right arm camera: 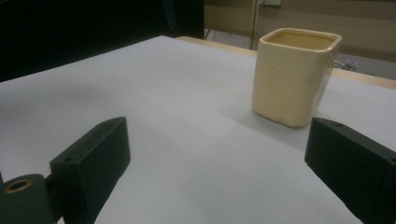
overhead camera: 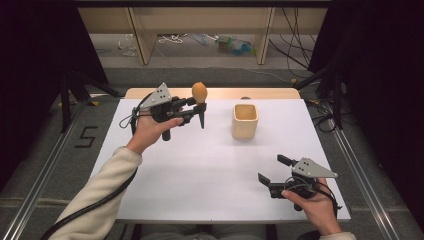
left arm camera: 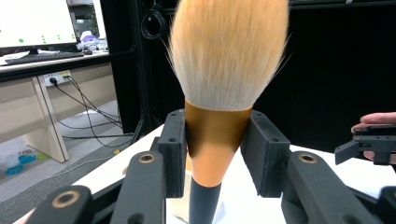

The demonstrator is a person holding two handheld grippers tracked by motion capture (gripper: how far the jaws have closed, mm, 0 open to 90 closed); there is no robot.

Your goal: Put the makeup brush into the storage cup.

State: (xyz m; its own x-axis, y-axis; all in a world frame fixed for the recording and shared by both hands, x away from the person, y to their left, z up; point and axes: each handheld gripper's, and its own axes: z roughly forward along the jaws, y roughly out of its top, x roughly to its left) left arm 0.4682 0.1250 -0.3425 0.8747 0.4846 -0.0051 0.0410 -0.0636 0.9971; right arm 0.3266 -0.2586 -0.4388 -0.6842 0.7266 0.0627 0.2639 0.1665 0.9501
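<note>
Clamping a makeup brush (overhead camera: pixel 199 97) by its copper-coloured ferrule, the left gripper (overhead camera: pixel 196 111) was held up off the white table (overhead camera: pixel 200 175) near its far left part, jaws pressed against both sides of the ferrule. In the left gripper view the brush (left arm camera: pixel 219 93) stood upright between the black jaws, its orange-tipped pale bristles fanned out above them and its dark handle hanging below. To its right on the table, apart from the brush, stood a cream square ceramic cup (overhead camera: pixel 245 120), upright and open at the top. The right gripper (overhead camera: pixel 272 170) rested low near the table's near right corner with its jaws spread wide and nothing between them; in the right gripper view the cup (right arm camera: pixel 293 74) stood ahead, well apart from those jaws.
</note>
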